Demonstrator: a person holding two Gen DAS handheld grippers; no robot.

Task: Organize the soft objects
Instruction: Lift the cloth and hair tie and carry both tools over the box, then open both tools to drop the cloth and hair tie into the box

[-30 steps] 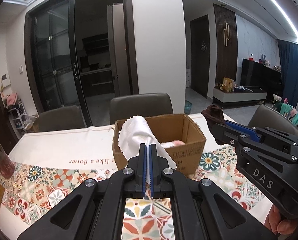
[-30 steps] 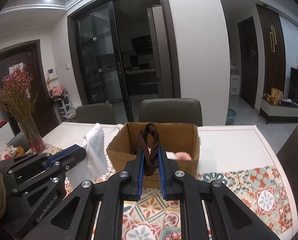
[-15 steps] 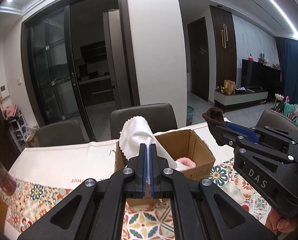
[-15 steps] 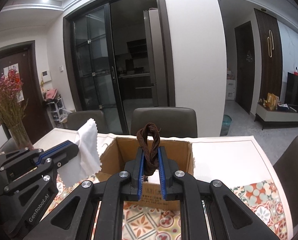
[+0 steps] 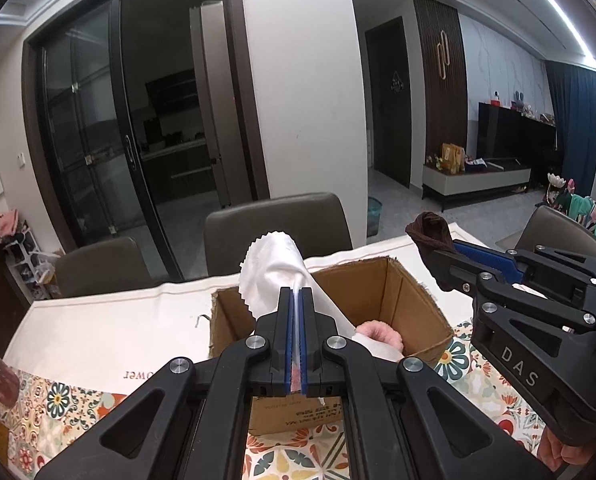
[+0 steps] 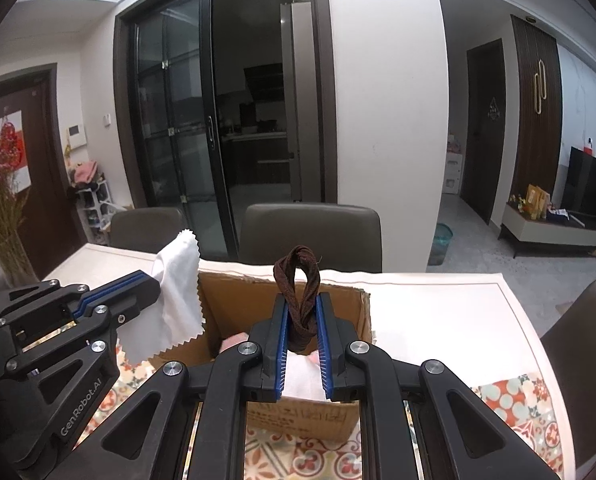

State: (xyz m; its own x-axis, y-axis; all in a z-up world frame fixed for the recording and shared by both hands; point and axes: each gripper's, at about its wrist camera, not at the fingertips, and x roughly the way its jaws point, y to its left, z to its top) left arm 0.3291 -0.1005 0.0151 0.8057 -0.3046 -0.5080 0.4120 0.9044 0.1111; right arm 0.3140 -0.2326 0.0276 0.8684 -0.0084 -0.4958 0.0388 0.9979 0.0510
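Above an open cardboard box, 2 grippers, the left gripper clamped on a white cloth and the right gripper pinching a brown scrunchie, seem poised to drop both inside.

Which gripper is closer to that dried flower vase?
Left. The left gripper, holding the white cloth, sits toward the vase; the right gripper is over the cardboard box.

Table w/ tablecloth; cardboard box
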